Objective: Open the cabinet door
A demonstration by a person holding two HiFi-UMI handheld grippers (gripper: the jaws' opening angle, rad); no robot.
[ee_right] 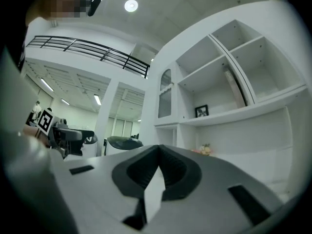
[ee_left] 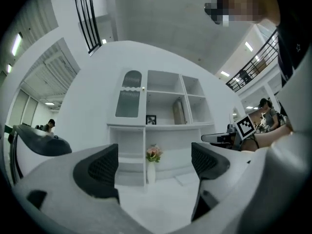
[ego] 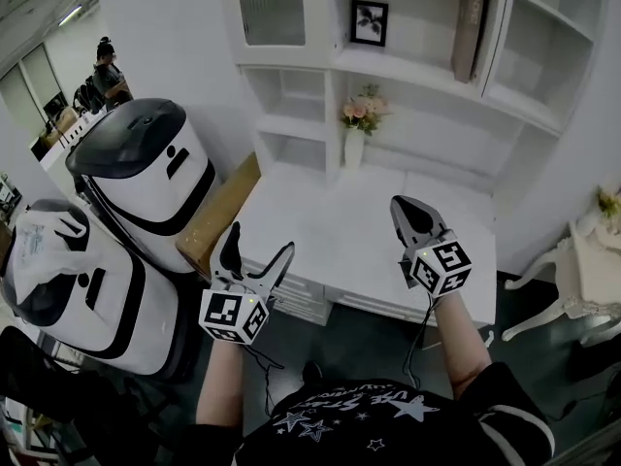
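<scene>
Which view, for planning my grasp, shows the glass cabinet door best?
Left gripper view: the whole glass cabinet door, face-on. Head view crops the door; right gripper view shows the door obliquely.

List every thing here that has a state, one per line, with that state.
Left tongs: open, empty.
Right tongs: shut, empty.
Cabinet door: closed.
Vase: upright, holding flowers.
Frame: upright on the shelf.
Book: standing on end.
</scene>
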